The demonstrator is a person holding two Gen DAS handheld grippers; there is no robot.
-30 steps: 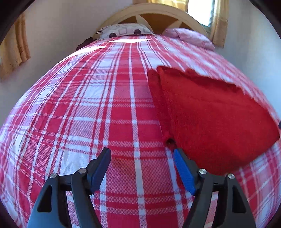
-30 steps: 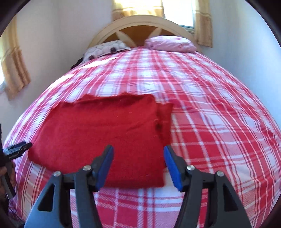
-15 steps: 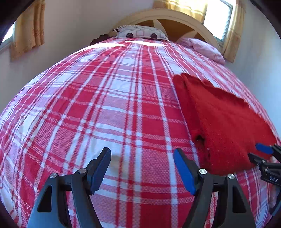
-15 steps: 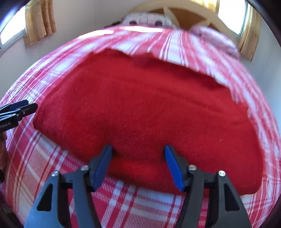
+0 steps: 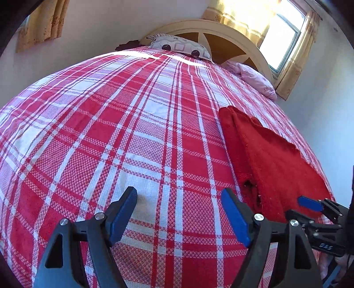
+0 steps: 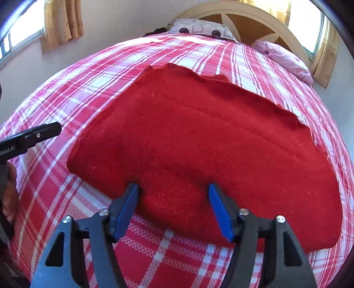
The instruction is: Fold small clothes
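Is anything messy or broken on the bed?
Nothing looks broken or spilled. The red garment lies folded on the plaid bedspread, though its far edge looks wavy and uneven, and at its left side the layers gape slightly.

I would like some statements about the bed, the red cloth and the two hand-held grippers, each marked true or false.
1. The red cloth lies folded on the plaid bedspread. True.
2. The right hand-held gripper is shut on the cloth. False: it is open, fingers at the cloth's near edge.
3. The left hand-held gripper is open over bare bedspread. True.
4. The cloth is blue. False: it is red.
5. Two pillows lie at the headboard. True.
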